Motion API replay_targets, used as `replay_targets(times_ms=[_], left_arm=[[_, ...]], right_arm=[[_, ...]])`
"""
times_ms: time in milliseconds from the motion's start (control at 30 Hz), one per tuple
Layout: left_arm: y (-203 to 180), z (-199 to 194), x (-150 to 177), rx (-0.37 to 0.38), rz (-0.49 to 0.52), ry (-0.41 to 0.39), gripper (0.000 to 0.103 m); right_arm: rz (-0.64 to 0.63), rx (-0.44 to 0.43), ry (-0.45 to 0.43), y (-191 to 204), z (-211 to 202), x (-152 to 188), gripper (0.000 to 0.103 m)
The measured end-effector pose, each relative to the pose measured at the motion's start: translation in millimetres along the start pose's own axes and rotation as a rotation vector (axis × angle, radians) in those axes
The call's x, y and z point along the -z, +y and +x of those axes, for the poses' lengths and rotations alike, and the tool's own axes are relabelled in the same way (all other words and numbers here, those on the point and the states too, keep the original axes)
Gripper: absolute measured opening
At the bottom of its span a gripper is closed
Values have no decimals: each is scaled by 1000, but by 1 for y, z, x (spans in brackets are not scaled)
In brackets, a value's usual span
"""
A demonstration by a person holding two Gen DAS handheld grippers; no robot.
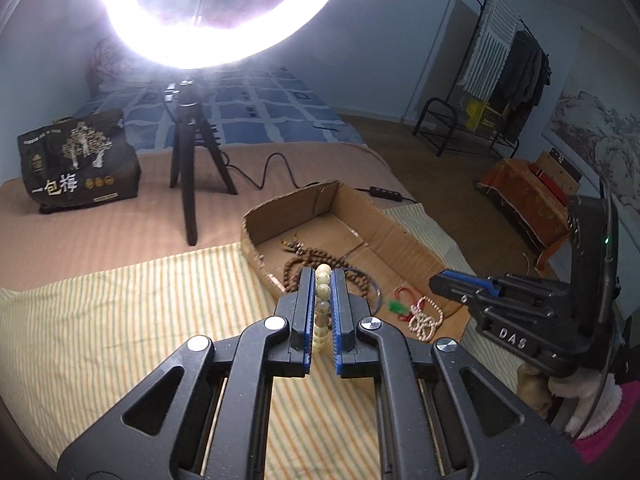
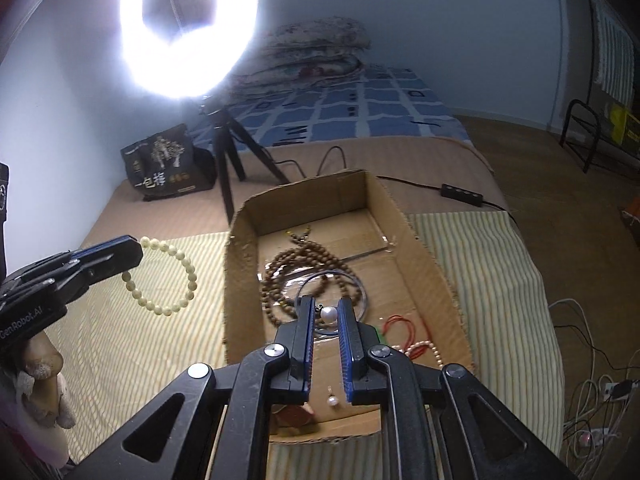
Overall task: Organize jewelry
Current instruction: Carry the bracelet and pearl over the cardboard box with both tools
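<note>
Pale bracelet (image 2: 172, 280) — cream round beads on a closed loop, hanging clear of the striped cloth, one side clamped between the left gripper (image 1: 323, 280) pads, left of the box (image 2: 240, 280). Inside the box: a coiled brown bead strand (image 2: 296, 264), a thin dark hoop (image 2: 362, 292), a red cord (image 2: 404, 330), a pinkish bead strand (image 2: 424, 350) — and two pearls (image 2: 329, 314).

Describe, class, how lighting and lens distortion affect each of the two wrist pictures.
Left wrist view: the ring light blows out to white glare, hazing the wall; the fisheye bends the room's edges. Right wrist view: the same glare sits upper left, yet the pale bead bracelet and cardboard box stay sharp.
</note>
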State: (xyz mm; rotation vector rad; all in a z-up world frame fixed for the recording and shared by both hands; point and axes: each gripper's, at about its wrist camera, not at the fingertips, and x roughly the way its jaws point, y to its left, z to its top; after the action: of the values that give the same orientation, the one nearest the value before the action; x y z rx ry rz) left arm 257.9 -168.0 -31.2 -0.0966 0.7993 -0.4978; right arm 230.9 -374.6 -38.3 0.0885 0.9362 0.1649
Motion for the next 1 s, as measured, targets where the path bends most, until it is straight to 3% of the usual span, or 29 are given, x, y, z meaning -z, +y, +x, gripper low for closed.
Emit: replay_targets(times_ms=[467,1000], left_arm=[[-14,43,-2,-29,23,42,5],[-12,56,-2,-42,14,59,5]], right_arm=[[35,27,36,-23,14,0,9],[35,36,69,-23,25,5,9]])
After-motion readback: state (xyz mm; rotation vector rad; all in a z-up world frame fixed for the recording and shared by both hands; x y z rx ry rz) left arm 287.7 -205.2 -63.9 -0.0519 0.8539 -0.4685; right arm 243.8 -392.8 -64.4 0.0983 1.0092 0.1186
